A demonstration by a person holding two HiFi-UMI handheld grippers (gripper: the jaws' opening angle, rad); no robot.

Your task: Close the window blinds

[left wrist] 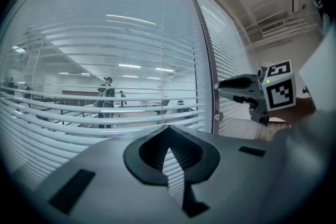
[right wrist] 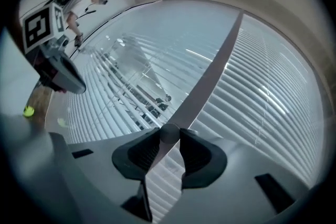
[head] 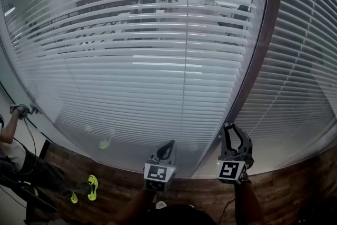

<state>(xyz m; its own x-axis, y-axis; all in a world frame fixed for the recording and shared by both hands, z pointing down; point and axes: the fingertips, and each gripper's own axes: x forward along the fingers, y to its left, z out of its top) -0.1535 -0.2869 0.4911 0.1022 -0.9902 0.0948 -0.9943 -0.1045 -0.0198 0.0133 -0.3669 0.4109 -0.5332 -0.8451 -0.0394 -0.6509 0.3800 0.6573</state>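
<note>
Right gripper [right wrist: 168, 136] had its jaws partway apart and pressed on a small round knob [right wrist: 168, 132] at the foot of the dark frame [right wrist: 210, 71] between the two panes. The knob sat right at the jaw tips and touched both pads. Left gripper [left wrist: 168, 127] was closed with its tips meeting and nothing between them. Only a thin slit lower down let the slats show through. In the head view it hung just left of the right gripper, apart from it, and both pointed at the window low down.

Blinds [head: 131, 76] covered the whole left pane ahead of both grippers. Their upper slats stood tilted open, and a room with people [left wrist: 106, 97] showed through the gaps. Lower down the slats lay closer together and read as almost solid white. A thin cord [head: 185, 60] ran straight down them. Right of the frame, the second blinds [head: 310, 60] looked shut.

At the head view's left edge a person [head: 13, 150] stood by the window. Yellow-green shoes [head: 92, 187] showed on the brown wood floor [head: 284, 192] beside that person.
</note>
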